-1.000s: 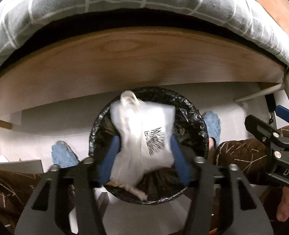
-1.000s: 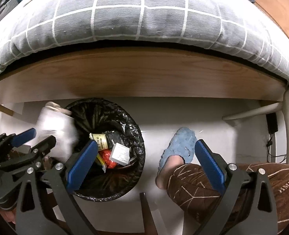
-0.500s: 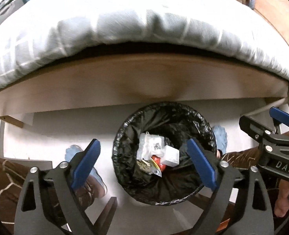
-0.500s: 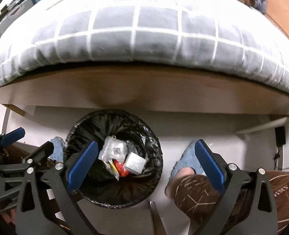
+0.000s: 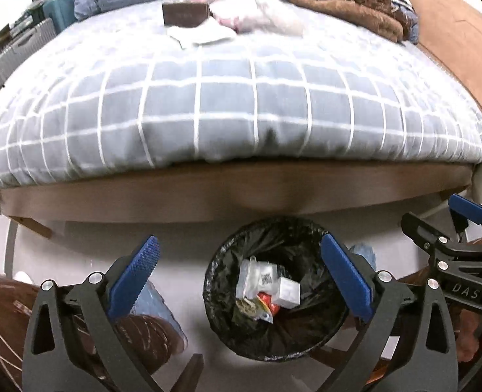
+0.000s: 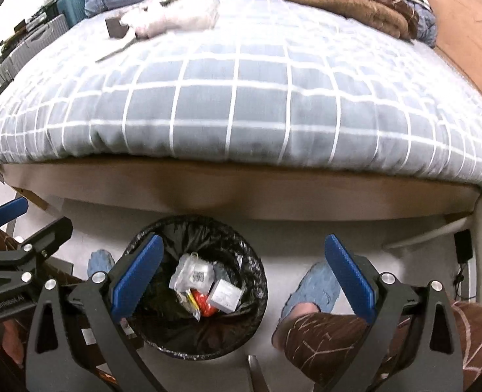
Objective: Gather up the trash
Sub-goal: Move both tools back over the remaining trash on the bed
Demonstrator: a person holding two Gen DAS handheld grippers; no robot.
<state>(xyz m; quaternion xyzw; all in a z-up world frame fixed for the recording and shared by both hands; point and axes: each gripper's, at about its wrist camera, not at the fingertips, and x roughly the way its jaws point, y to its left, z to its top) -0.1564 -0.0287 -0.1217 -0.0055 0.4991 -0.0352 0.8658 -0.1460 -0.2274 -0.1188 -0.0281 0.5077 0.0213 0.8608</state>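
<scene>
Below, crinkled plastic bag (image 5: 257, 277) fills round black-lined bin (image 5: 221, 323).

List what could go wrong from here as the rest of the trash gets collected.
1. The white paper lies flat on the bed; the open left gripper may pinch the cover along with it.
2. The brown box touches the pink bag, so grabbing one may drag the other.
3. The person's slippers sit close beside the bin; a step could tip it.
</scene>
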